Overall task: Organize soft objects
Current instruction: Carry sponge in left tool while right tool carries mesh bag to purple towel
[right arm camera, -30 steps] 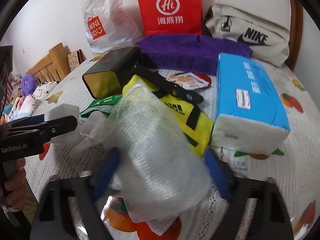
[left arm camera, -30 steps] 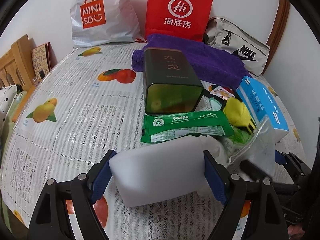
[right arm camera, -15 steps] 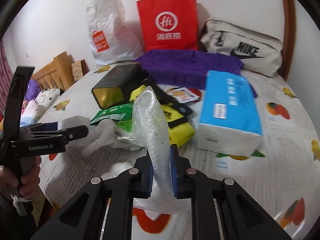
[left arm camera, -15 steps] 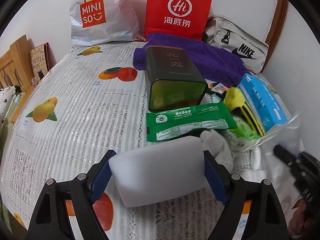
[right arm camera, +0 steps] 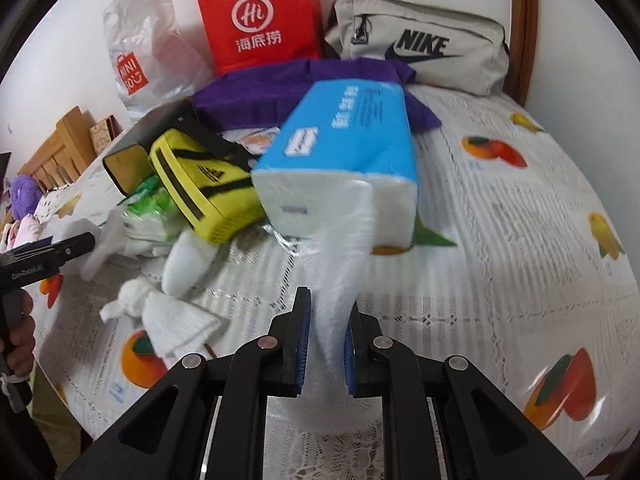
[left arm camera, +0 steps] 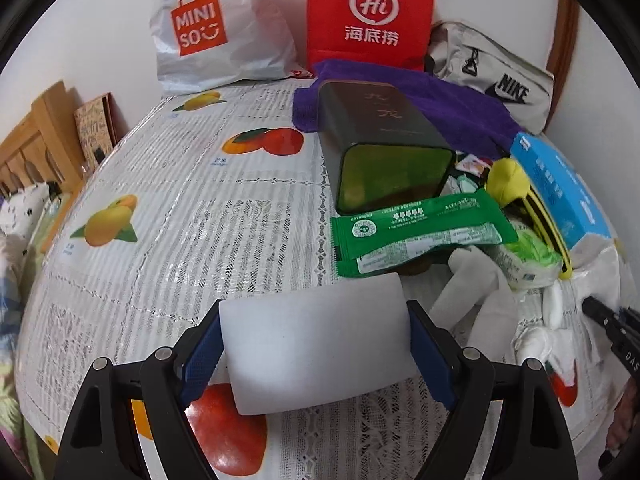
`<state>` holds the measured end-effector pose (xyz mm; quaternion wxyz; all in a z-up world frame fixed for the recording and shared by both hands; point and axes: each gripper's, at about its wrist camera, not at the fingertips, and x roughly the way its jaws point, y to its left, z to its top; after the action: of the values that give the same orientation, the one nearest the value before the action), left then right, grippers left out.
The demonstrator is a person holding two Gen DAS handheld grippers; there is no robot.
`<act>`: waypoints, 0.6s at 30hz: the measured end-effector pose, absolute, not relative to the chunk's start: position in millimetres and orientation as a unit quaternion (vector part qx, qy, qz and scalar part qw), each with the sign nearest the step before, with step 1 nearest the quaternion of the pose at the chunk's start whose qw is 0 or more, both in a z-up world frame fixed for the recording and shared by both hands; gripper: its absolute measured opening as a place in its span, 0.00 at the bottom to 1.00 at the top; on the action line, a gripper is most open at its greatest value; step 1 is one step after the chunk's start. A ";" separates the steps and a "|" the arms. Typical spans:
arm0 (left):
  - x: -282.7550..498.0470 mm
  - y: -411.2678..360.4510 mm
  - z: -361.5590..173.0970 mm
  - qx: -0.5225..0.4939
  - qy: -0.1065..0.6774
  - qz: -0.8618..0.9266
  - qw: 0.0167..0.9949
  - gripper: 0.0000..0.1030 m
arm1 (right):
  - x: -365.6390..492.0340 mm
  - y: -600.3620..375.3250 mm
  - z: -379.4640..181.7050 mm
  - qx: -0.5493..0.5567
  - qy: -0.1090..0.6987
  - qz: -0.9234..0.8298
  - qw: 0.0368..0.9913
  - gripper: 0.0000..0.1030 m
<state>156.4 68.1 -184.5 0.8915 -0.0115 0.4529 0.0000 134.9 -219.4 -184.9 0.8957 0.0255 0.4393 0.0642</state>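
Fruit-print tablecloth (left arm camera: 168, 184), clutter right of centre: left gripper (left arm camera: 316, 344) clamps a white foam block (left arm camera: 316, 336) above bare cloth, right gripper (right arm camera: 325, 340) pinches a bubble-wrap sheet (right arm camera: 344, 240) near the tissue pack (right arm camera: 340, 152); both mid-carry, probably needing a common drop spot next.

- The foam block (left arm camera: 316, 340) sits between the left claw (left arm camera: 316, 354) fingers, above the counter (left arm camera: 180, 220).
- Just ahead of that claw lies a snack packet (left arm camera: 416, 232); behind the packet stands a tin (left arm camera: 384, 148).
- Behind the tin, a towel (left arm camera: 460, 108) lies before two shopping bags (left arm camera: 368, 16) and a pouch (left arm camera: 500, 80).
- The plastic wrap (right arm camera: 340, 276) is between the right claw (right arm camera: 325, 344) fingers.
- Ahead of the right claw lies a tissue pack (right arm camera: 344, 152); left of the pack, a small bag (right arm camera: 204, 188); nearer left, a cloth (right arm camera: 160, 312).
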 end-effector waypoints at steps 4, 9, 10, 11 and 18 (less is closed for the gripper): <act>159.2 78.3 -191.6 -0.058 0.471 -0.010 0.880 0.85 | 132.1 -219.3 -187.3 0.025 0.429 0.069 0.900 0.16; 157.6 66.1 -196.8 -0.017 0.465 -0.014 0.885 0.92 | 126.4 -215.7 -190.7 0.010 0.412 0.066 0.909 0.16; 156.8 60.3 -199.3 0.007 0.465 -0.009 0.885 0.92 | 124.3 -215.7 -191.7 0.012 0.409 0.065 0.910 0.16; 155.3 57.8 -198.9 0.019 0.459 -0.006 0.888 0.92 | 123.4 -217.1 -192.3 0.017 0.407 0.068 0.911 0.16; 150.5 63.8 -190.7 0.012 0.466 -0.013 0.885 0.63 | 127.6 -226.8 -191.0 0.049 0.417 0.086 0.904 0.16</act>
<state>150.5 63.8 -190.7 0.8846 0.0119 0.4660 -0.0129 127.6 -226.8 -191.0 0.9037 0.0492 0.4165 0.0862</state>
